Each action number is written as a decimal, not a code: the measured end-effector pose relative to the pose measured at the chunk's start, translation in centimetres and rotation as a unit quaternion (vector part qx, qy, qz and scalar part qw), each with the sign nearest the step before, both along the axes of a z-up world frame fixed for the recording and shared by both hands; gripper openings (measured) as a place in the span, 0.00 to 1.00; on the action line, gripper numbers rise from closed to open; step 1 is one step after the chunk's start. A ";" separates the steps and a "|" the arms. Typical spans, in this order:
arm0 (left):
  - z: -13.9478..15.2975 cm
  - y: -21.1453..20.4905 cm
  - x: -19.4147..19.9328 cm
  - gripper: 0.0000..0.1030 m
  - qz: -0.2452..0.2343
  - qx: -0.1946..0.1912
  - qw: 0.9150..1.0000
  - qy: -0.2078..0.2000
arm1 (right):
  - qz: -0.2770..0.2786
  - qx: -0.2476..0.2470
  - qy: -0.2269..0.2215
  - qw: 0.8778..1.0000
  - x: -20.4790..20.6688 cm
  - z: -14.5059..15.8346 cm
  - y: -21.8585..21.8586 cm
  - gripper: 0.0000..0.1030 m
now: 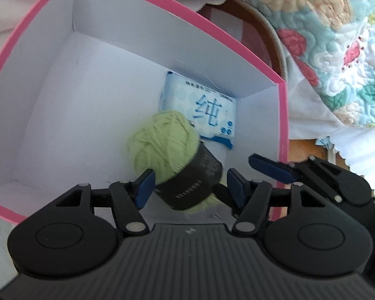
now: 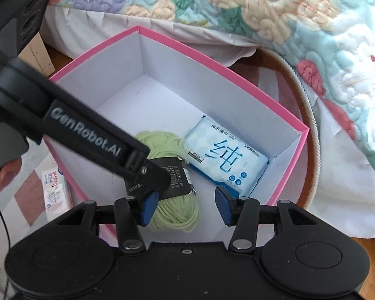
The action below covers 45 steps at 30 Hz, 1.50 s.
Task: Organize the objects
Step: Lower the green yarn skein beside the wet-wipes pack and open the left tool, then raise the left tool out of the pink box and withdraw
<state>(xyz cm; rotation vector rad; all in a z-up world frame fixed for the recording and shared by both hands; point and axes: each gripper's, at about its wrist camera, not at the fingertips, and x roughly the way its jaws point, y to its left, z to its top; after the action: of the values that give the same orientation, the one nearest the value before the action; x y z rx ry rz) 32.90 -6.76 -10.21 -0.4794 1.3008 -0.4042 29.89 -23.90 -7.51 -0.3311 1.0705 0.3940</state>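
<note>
A pale green yarn ball [image 1: 160, 142] with a black paper band lies in the pink box [image 1: 212, 28], next to a blue-and-white pack of wet wipes [image 1: 200, 107] in the box's corner. My left gripper [image 1: 190, 187] is open around the banded end of the yarn; the right pad stands clear of the band. In the right wrist view the yarn ball [image 2: 173, 215] lies on the floor of the box [image 2: 212, 61] beside the wipes pack [image 2: 227, 157]. My right gripper [image 2: 186, 206] hovers open over the box, holding nothing. The left gripper's finger [image 2: 157, 175] overlaps the band.
A floral quilt [image 2: 287, 12] drapes behind and to the right of the box. A small printed packet [image 2: 55, 190] lies outside the box on the left. A round brown rim with white edging [image 2: 310, 115] curves past the box's right side. A thumb [image 2: 5, 175] shows at the left edge.
</note>
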 end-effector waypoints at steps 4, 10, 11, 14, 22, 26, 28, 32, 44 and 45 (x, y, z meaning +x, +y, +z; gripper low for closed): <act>0.2 0.7 0.4 0.61 0.015 0.032 0.999 -0.035 | -0.009 0.005 -0.011 1.000 -0.2 0.0 -0.2 0.39; -0.6 0.5 2.2 0.61 0.011 0.069 0.996 -0.056 | -0.022 0.030 -0.020 0.999 -0.9 1.2 -0.9 0.35; -1.1 0.5 2.3 0.59 0.006 0.065 0.997 -0.044 | -0.028 0.038 -0.017 0.999 -1.0 1.2 -1.1 0.35; -1.9 0.8 2.2 0.51 0.002 0.037 0.999 -0.031 | -0.038 0.058 -0.008 0.998 -1.5 0.9 -1.4 0.35; -1.4 0.7 0.9 0.34 -0.011 0.039 0.999 -0.019 | -0.055 0.051 -0.022 0.997 -2.1 0.5 -1.3 0.35; -1.9 0.5 0.0 0.34 -0.001 0.020 1.000 0.006 | -0.052 0.045 -0.029 0.997 -2.4 0.9 -1.5 0.35; -2.0 0.2 -0.3 0.34 0.006 0.016 1.000 0.010 | -0.053 0.046 -0.029 0.997 -2.8 1.2 -1.9 0.36; -2.1 -0.3 -0.3 0.34 0.019 0.008 1.000 0.011 | -0.057 0.047 -0.032 0.997 -3.2 1.6 -2.3 0.37; -1.1 -0.9 -0.6 0.38 -0.009 -0.017 1.000 -0.008 | -0.074 0.072 -0.030 0.994 -4.0 2.0 -2.8 0.44; -0.5 -0.8 -1.0 0.39 -0.015 -0.005 1.000 -0.015 | -0.076 0.075 -0.031 0.994 -4.3 2.2 -2.9 0.44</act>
<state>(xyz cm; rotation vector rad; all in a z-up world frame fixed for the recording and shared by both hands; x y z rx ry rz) 31.93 -7.57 -10.68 -0.4620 1.2794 -0.4421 25.57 -26.79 -5.26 -0.1272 0.9914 0.3240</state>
